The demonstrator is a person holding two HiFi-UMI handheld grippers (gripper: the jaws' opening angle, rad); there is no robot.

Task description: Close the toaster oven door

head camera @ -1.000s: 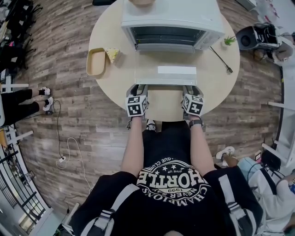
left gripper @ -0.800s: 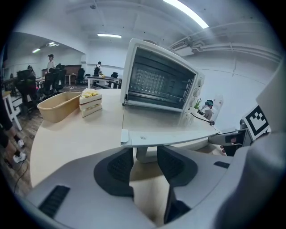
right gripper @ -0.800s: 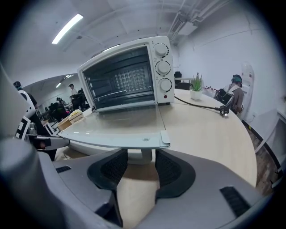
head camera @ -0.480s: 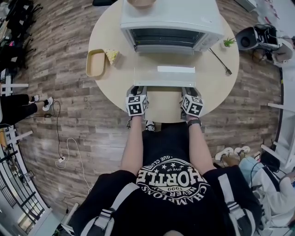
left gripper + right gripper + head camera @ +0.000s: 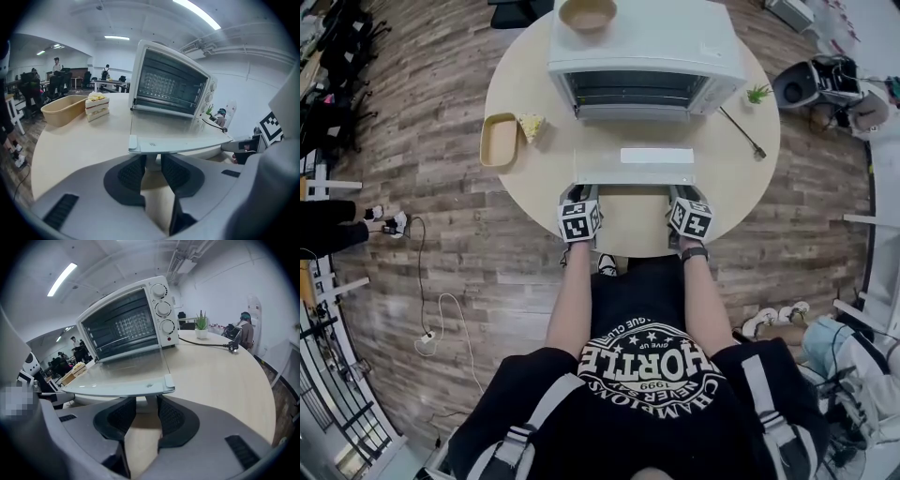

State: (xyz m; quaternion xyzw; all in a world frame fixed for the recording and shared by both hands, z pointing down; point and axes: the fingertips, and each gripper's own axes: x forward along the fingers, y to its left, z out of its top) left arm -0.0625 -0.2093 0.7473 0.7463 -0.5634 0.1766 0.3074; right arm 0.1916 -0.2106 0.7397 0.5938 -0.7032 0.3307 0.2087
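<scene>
Wood-plank floor [image 5: 441, 234] surrounds the round counter [image 5: 628, 225], and at its far side stands the toaster oven [image 5: 647, 47] with its glass door [image 5: 635, 169] folded down flat, the front edge right at both our hands. Our left hand-held gripper [image 5: 153, 171] has just been closing, and its pads seem clenched on a white post [image 5: 153, 161] under that edge. Our right hand-held gripper [image 5: 146, 416], also just closing, straddles a second post [image 5: 149, 401] with a gap on one side, so it grips nothing yet. We judge the danger to be an uneven lift: one side held and one loose could twist the door or let a post slip out, dropping the glass back. A hard shove could slide the oven and rattle the bowl [image 5: 587, 14] on top. Beyond and left of the left hand-held gripper sit a tan tray [image 5: 499, 141] and a cake slice [image 5: 531, 127]; beyond and right of the right one lie a cord [image 5: 741, 127] and a small plant [image 5: 757, 93]. None blocks the door's swing.
</scene>
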